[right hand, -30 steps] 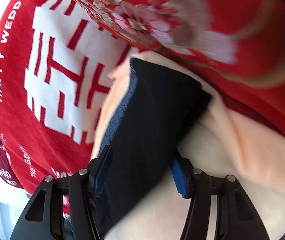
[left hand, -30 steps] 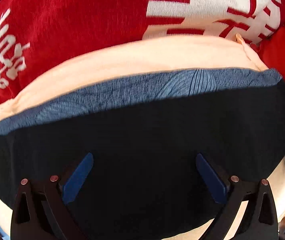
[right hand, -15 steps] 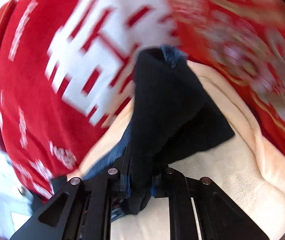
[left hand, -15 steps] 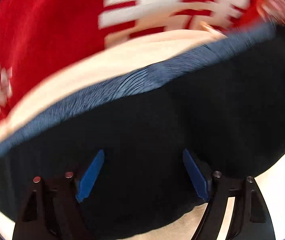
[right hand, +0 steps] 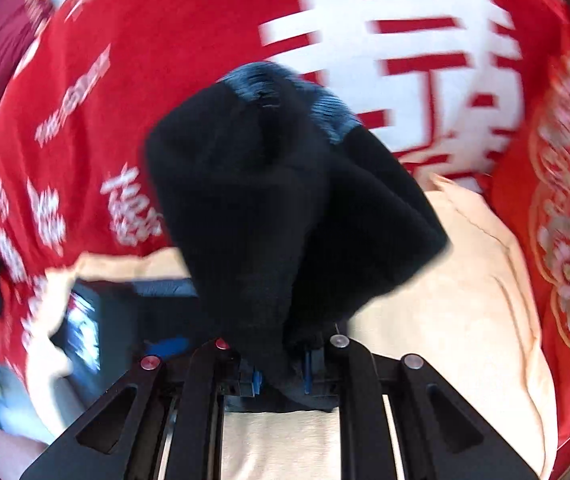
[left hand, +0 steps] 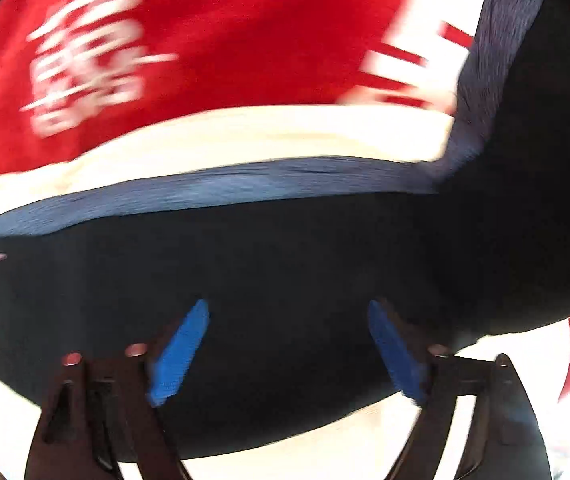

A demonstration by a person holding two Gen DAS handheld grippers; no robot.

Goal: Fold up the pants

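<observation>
Gripping one pair of dark navy pants (right hand: 269, 216) in my right gripper (right hand: 281, 368): jaws pinched nearly together on a bunched edge, cloth rising from them in a lifted hump, its ribbed blue band (right hand: 285, 80) at the far top. From the left wrist view the pants (left hand: 269, 280) spread wide, long axis running left to right across the frame, blue band (left hand: 213, 188) along the far edge, the right end turned upward. My left gripper (left hand: 285, 344) stands wide apart above that dark cloth; two blue pads (left hand: 179, 356), neither seen closed on anything. Whether they touch the fabric, I cannot tell. Under the pants: one cream blanket (right hand: 461, 300), lying on one red cloth (right hand: 189, 40) with white characters. One red embroidered cushion (right hand: 565, 200) at the right. Both views blurred.
</observation>
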